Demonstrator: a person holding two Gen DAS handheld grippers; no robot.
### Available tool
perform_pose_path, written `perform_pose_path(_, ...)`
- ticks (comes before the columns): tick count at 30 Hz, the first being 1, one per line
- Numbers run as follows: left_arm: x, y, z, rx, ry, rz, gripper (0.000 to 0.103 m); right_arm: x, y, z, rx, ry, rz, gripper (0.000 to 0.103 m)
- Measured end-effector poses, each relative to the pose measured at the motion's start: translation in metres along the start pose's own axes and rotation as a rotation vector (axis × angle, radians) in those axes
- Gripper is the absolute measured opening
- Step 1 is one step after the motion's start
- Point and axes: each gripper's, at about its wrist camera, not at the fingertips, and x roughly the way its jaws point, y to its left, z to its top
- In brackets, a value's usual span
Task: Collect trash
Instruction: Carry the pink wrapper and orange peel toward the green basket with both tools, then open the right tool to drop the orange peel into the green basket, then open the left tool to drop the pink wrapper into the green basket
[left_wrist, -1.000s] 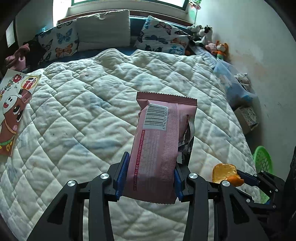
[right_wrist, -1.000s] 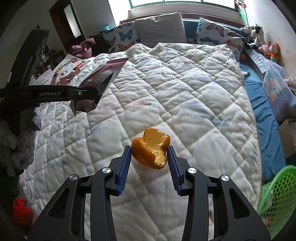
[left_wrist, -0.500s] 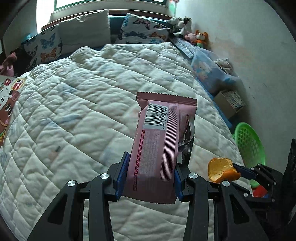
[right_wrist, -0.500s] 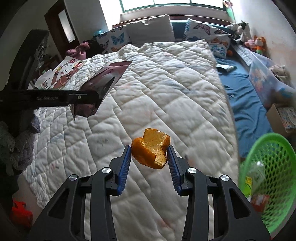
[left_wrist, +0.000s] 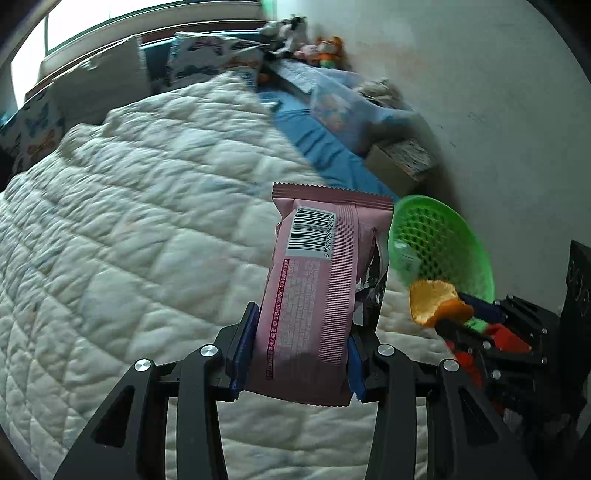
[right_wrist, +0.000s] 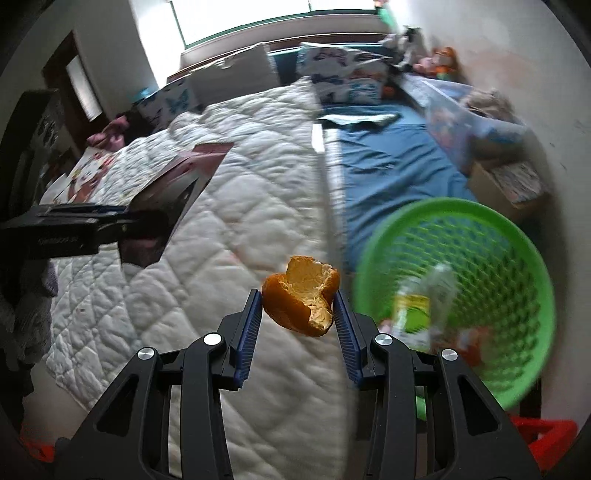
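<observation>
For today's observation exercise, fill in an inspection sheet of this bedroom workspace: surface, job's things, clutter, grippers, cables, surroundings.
Surface: white quilt on bed.
Job's things: pink wrapper, orange peel, green basket beside the bed, holding a bottle.
Clutter: cardboard box, soft toys, pillows.
Grippers: left gripper shut on wrapper; right gripper shut on peel.
Cables: nothing seen.
Surroundings: window, wall.
</observation>
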Motion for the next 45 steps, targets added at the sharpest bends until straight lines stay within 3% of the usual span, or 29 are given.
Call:
perform_pose_path(11,0.033,-0.088,0.005,0.106,0.049,-0.056,0.041,-0.024,-0.080,-0.023,0.130,-0.013,-0.125,0.041)
perform_pose_path(21,0.064,-0.144,0.015,0.199,0.084,-0.043,0.041,-0.027,-0.123,-0.033,0.218,-0.004,-0.166,0.043)
perform_pose_path(30,0.083,-0.166,0.022,0.221,0.112,-0.033,0.041,-0.030,-0.140,-0.035,0.258,-0.009,-0.171,0.045)
perform_pose_path(33,0.088,-0.168,0.023,0.219,0.119,-0.035,0.041,-0.031,-0.141,-0.035,0.260,-0.018,-0.176,0.052)
perform_pose_path(39,0.091,-0.173,0.023,0.221,0.123,-0.039,0.042,-0.033,-0.139,-0.034,0.257,-0.021,-0.171,0.054)
perform_pose_path(45,0.089,-0.179,0.023,0.227,0.112,-0.054,0.050,-0.037,-0.137,-0.035,0.256,-0.028,-0.170,0.059)
